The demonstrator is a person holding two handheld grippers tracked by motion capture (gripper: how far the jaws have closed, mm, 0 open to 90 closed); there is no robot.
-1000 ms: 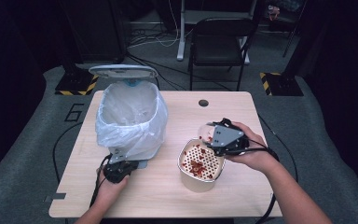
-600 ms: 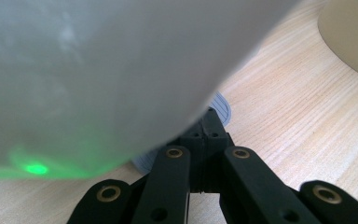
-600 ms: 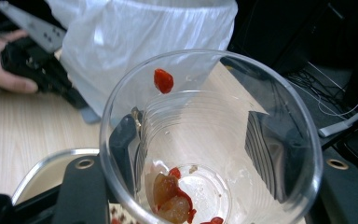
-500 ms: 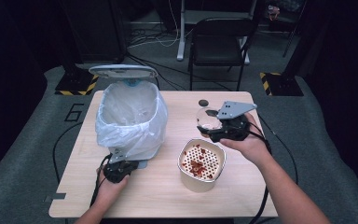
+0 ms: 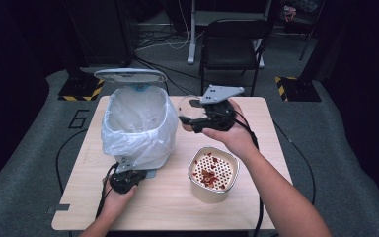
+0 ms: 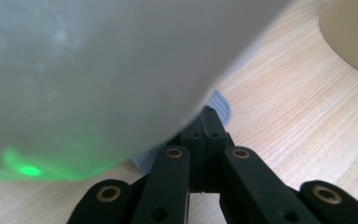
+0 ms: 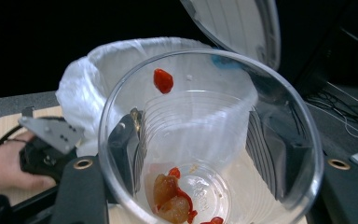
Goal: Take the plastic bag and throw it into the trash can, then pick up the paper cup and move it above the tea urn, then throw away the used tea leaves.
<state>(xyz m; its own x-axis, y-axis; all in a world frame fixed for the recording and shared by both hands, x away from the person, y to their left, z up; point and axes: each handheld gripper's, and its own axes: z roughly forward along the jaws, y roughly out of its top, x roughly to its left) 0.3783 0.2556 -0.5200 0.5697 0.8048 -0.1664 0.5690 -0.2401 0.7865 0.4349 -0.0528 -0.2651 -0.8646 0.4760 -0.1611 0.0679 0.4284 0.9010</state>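
A clear plastic cup (image 5: 189, 111) with red and brown food scraps at its bottom is held in my right gripper (image 5: 203, 118), shut on its sides, in the air just right of the bin. In the right gripper view the cup (image 7: 191, 116) tilts toward the bin's open mouth, with one black jaw on each side of it. The white-bagged pedal bin (image 5: 138, 123) stands on the table with its lid (image 5: 130, 75) raised. My left gripper (image 5: 126, 180) is shut at the bin's foot, its tips (image 6: 208, 122) resting on the grey pedal (image 6: 221, 103).
A beige container (image 5: 197, 186) with a perforated insert and red scraps stands on the wooden table (image 5: 261, 123) near the front right. A black chair (image 5: 232, 39) stands behind the table. The table edge runs close to the left hand.
My right gripper has lifted the cup from just above the beige container and carried it left and farther back, up beside the bin's rim. The left gripper has stayed put.
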